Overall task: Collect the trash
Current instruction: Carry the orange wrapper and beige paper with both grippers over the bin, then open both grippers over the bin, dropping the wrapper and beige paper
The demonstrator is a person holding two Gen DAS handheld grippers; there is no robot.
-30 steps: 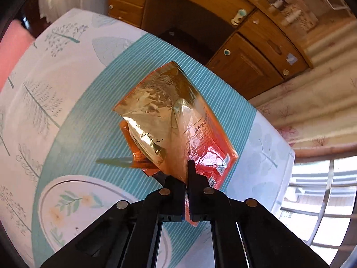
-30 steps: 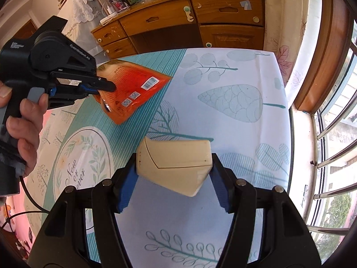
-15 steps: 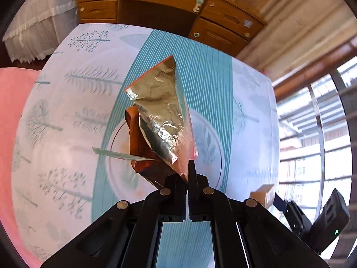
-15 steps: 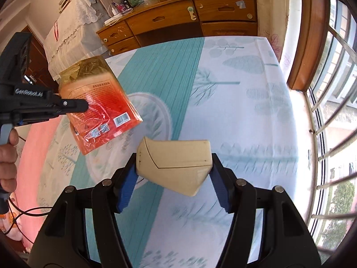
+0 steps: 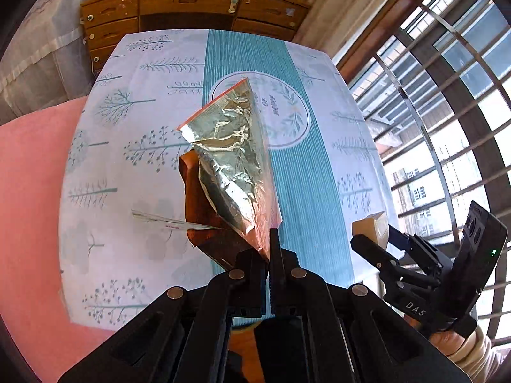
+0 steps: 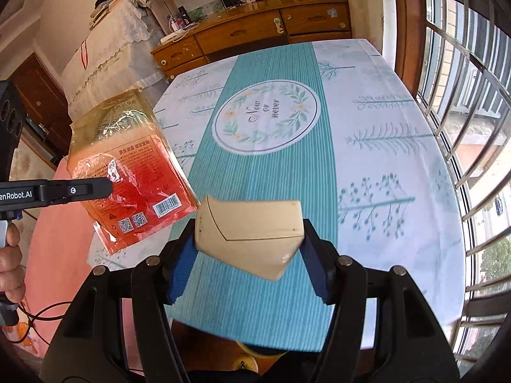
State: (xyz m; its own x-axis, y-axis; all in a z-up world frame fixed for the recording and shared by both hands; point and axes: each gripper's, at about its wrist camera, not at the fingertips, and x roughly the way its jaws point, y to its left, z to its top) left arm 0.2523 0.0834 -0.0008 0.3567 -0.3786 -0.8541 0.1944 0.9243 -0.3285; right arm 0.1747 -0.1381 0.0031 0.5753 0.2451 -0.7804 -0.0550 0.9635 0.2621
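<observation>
Two pieces of trash are up in the air above the tabletop [image 6: 383, 159], one in each gripper; the left gripper [image 5: 270, 255] has its jaws clenched tight on the bottom corner of an orange snack bag [image 5: 230, 166], which stands up from the grip with its crinkled silver inside showing in the left wrist view and its printed red back, with barcode and square codes, facing the right wrist camera [image 6: 134, 175]; the right gripper [image 6: 249, 245] has its jaws spread wide and grasping a cream-coloured carton [image 6: 249, 226] by its two ends, the blue pads pressed against it, the carton tilted with one corner hanging lower; the same carton shows small at the right of the left wrist view [image 5: 370, 229]; both things hang over the near edge of the tabletop, whose cloth has a teal striped band and a round wreath print [image 6: 265, 118]; a hand [image 6: 9, 268] grips the left gripper's handle; a wooden dresser [image 6: 255, 28] stands beyond the far end; a barred window [image 6: 463, 95] runs along the right.
</observation>
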